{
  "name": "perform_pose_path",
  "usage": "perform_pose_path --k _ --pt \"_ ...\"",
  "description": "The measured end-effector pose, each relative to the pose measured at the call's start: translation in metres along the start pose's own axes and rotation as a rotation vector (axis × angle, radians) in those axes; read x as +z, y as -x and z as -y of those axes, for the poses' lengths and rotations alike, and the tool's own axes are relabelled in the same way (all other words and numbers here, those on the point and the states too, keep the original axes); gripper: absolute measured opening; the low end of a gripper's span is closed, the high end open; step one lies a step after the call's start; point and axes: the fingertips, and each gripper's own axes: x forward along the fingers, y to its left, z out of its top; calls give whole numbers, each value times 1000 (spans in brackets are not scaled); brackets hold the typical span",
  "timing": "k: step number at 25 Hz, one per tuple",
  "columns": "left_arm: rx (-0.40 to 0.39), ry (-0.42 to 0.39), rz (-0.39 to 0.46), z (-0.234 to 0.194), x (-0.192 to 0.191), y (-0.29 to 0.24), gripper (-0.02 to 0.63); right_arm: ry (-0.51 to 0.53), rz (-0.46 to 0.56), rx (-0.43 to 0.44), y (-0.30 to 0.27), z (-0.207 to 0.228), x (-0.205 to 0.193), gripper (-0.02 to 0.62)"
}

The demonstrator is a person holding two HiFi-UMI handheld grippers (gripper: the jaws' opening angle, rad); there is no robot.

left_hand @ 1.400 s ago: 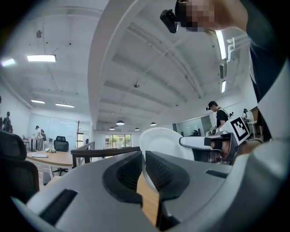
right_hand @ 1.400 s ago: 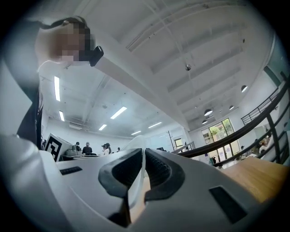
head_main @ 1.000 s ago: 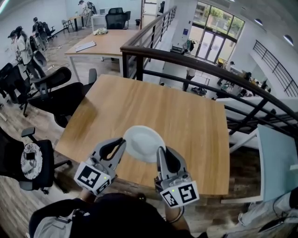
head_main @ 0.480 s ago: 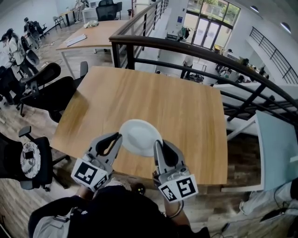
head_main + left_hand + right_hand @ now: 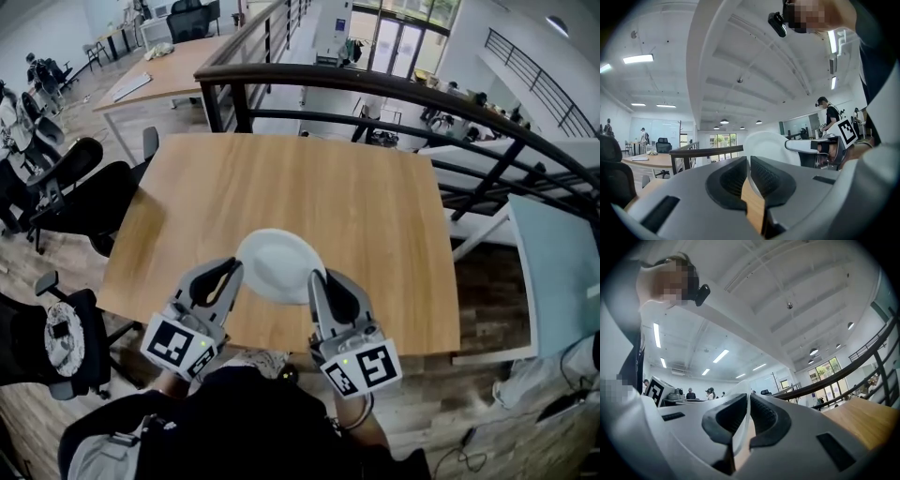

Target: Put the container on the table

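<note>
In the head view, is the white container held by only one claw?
No, the left claw and the right claw each grip the rim of the container, on opposite sides.

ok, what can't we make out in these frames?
- Gap under the container: head view, the container itself covers the table below; touching or not, cannot tell.
- Container's depth: head view looks straight down on it; both gripper views show only rim past the jaws.
- People at far left: head view, too small, partly cut by the edge.
</note>
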Motion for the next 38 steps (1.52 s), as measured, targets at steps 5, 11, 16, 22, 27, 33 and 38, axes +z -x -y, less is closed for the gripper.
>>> perform_pose_path --k 5,11,16,22,27,33,38 --pt "-27 2 15 -4 0 -21 25 10 -8 -24 -5 15 0 32" --pt "-46 12 15 -16 -5 -51 25 15 -15 -42 -24 40 -3 32" --pt "-61 20 3 -32 -12 -79 25 10 -28 -59 -42 59 -8 32" --pt "-73 49 -28 -43 -27 -109 25 -5 -78 -75 -60 92 -25 32" --pt "-57 71 -68 -61 -49 -123 25 -24 -120 -63 -80 105 -45 32" --pt "-51 96 -111 -77 -69 -140 25 -57 -171 -72 -95 120 -70 32" --pt "-55 111 -197 -83 -87 -149 25 -75 -201 -76 -105 131 -85 32"
